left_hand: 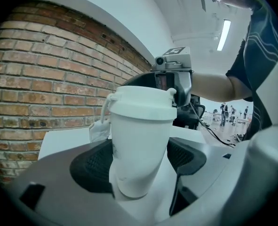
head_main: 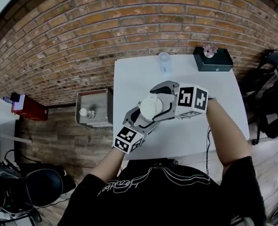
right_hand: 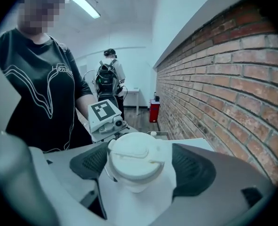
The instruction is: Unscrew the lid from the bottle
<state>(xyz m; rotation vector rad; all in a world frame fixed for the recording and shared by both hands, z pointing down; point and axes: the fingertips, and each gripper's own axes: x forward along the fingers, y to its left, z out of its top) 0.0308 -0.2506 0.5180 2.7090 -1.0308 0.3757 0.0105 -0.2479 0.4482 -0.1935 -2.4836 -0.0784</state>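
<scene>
We have the left gripper point(head_main: 143, 114) clamped on the white bottle point(left_hand: 139, 149). Both pads point(left_hand: 94, 166) press the lower body, lid end up, and the bottle leans slightly. We hold it over the near half of the white table point(head_main: 143, 74), right in front of the chest. The right gripper point(head_main: 163, 99) comes in from the opposite side, jaws wide around the lid point(right_hand: 134, 157). The lid sits between its pads. One pad point(right_hand: 89, 161) looks to be about touching the rim but the other shows a sliver of gap, so we read it as not gripping. The lid is on the bottle: a flat white cap with a thin carry loop point(left_hand: 107, 108) hanging down one side. At the table's far edge we see a clear cup point(head_main: 164, 61) and a black box point(head_main: 214, 60) with a small pink item on top. A crumpled white wad point(left_hand: 99, 131) lies on the table behind the bottle. A brick wall point(head_main: 82, 41) runs along the far side of the table.
</scene>
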